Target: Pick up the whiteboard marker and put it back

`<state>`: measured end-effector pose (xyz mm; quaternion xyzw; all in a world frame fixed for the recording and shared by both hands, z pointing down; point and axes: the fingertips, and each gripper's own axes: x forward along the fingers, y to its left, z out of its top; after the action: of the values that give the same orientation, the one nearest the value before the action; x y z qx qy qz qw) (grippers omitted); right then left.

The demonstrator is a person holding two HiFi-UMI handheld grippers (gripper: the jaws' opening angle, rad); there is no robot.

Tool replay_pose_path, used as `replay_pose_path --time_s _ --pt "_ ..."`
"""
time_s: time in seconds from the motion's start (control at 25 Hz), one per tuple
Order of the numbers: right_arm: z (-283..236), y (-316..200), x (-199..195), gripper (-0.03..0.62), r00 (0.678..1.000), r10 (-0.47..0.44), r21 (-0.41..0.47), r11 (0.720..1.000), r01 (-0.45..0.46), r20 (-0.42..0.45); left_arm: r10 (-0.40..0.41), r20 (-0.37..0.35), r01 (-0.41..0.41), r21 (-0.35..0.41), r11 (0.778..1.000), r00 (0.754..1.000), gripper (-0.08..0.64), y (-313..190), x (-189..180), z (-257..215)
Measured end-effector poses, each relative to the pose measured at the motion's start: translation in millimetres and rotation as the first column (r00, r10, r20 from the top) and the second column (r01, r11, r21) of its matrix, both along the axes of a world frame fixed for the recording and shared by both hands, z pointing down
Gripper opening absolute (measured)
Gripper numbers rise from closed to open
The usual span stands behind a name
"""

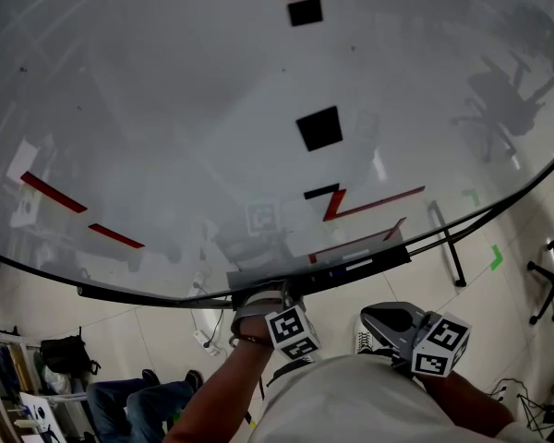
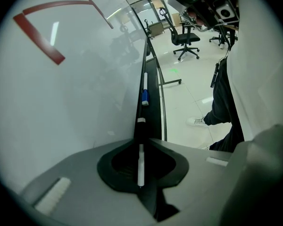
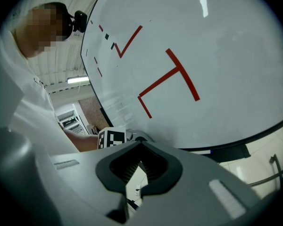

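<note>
A whiteboard (image 1: 166,109) fills the head view, with a black tray (image 1: 148,295) along its lower edge. My left gripper (image 1: 258,301) is down at the tray. In the left gripper view it (image 2: 140,173) is shut on a thin whiteboard marker (image 2: 140,159). The marker's white body sits between the jaws and its dark front end points along the tray (image 2: 153,102). A second marker (image 2: 145,91), white with a blue end, lies farther along the tray. My right gripper (image 1: 379,317) hangs below the tray, off the board. Its jaws (image 3: 137,173) are shut with nothing in them.
Red lines (image 1: 360,203) and black squares (image 1: 319,127) mark the board. The board's stand leg (image 1: 448,243) reaches onto the tiled floor, near a green floor mark (image 1: 495,258). Office chairs (image 2: 184,34) stand beyond. The person's body and shoe (image 2: 196,121) are close to the right.
</note>
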<state>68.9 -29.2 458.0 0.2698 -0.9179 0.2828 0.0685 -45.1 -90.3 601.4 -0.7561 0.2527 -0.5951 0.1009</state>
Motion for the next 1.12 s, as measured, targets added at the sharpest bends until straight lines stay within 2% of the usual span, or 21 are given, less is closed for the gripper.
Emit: replay_pose_path --time_s 0.32,0.52,0.64,0.88,1.12 --pt "0 3 -6 0.002 1.0 -0.014 0.0 1.0 0.014 0.006 -0.102 -0.164 0.094 -0.051 0.994 0.981 0.051 4 3 -12" --pt "0 4 -7 0.002 1.0 -0.016 0.002 1.0 0.016 0.011 -0.12 -0.164 0.113 -0.049 0.992 0.979 0.051 5 -2 -13" --pt "0 4 -6 0.002 1.0 -0.016 0.005 1.0 0.016 0.012 -0.141 -0.195 0.132 -0.06 0.989 0.971 0.051 6 -1 -15" --pt "-1 3 -3 0.002 1.0 -0.002 0.005 1.0 0.002 0.018 -0.2 -0.315 0.178 -0.097 0.979 0.928 0.051 5 5 -29" --pt "-1 1 -1 0.002 1.0 0.007 0.002 1.0 -0.007 0.019 -0.266 -0.447 0.216 -0.16 0.963 0.854 0.052 6 11 -42"
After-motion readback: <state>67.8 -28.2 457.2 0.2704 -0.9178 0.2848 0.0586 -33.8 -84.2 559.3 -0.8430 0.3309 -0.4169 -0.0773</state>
